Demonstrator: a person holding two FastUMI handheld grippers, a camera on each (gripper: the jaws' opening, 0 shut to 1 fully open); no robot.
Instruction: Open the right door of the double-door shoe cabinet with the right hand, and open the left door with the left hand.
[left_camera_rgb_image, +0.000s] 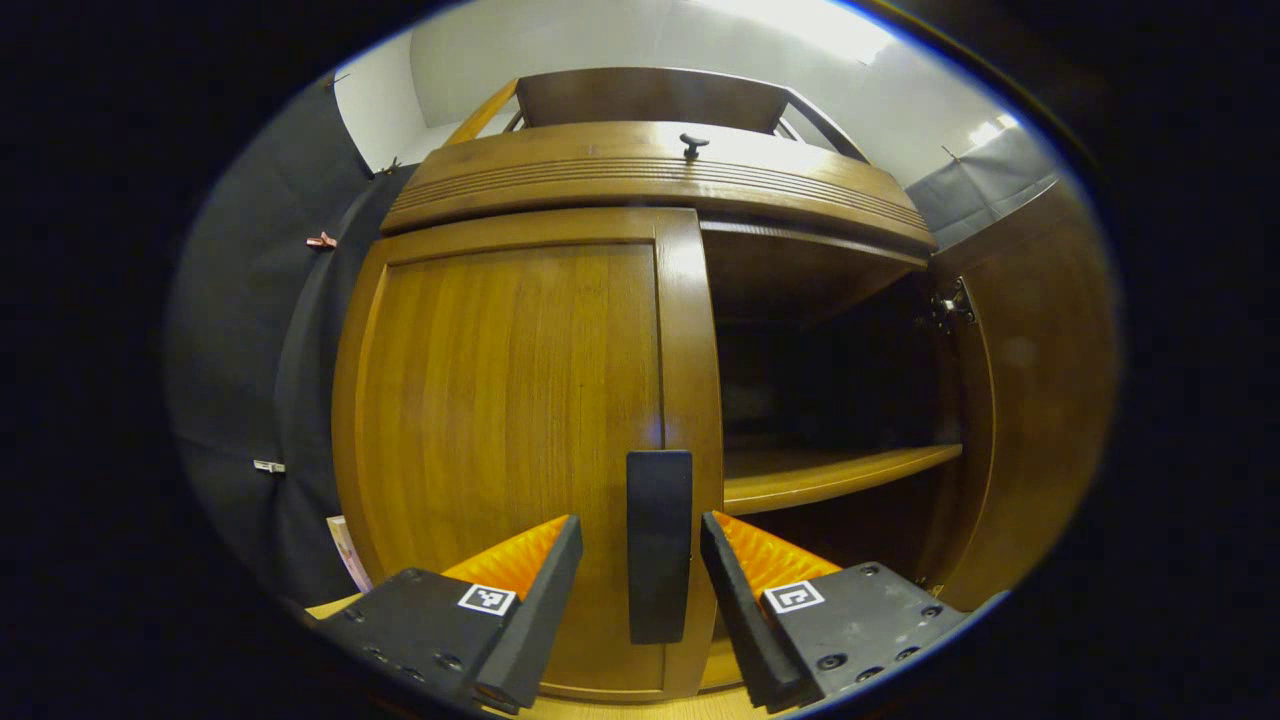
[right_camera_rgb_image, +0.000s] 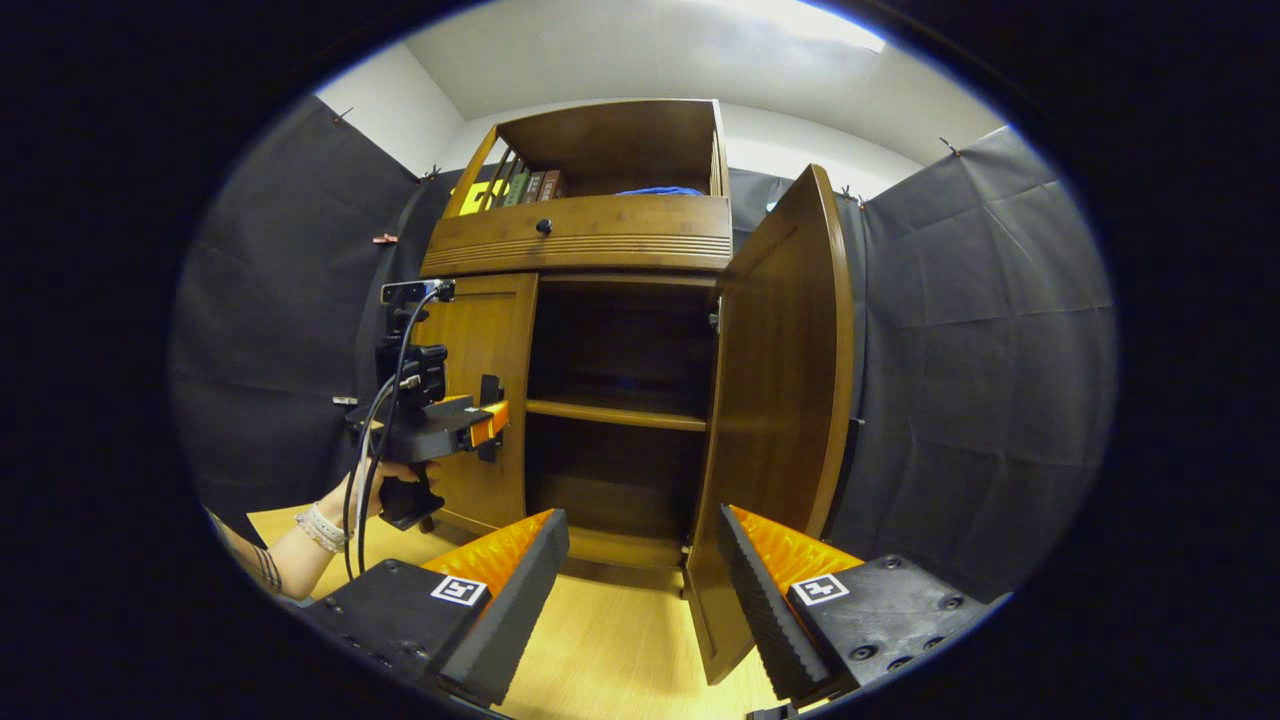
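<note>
Left tool (left_camera_rgb_image: 641, 565) spread wide, fingers either side of the dark handle (left_camera_rgb_image: 659, 545) on the left door (left_camera_rgb_image: 510, 440), not yet pressing on it. Right tool (right_camera_rgb_image: 640, 570) likewise spread and holding nothing, hanging back from the cabinet above the pale wood floor (right_camera_rgb_image: 620, 650). Right door (right_camera_rgb_image: 780, 400) already swung fully out; left door shut. Seen from the right gripper view, left tool (right_camera_rgb_image: 490, 420) up against that handle, held by a hand (right_camera_rgb_image: 385, 490). Risk, by judgement: closing off-centre and slipping off the slim handle, or pulling straight rather than along the hinge arc and straining it. Inside the open half: one shelf (right_camera_rgb_image: 615, 412), apparently bare, interior dark. Farther up, a drawer with knob (right_camera_rgb_image: 543, 227); top cubby holding books (right_camera_rgb_image: 530, 187) and something blue (right_camera_rgb_image: 655, 190)
</note>
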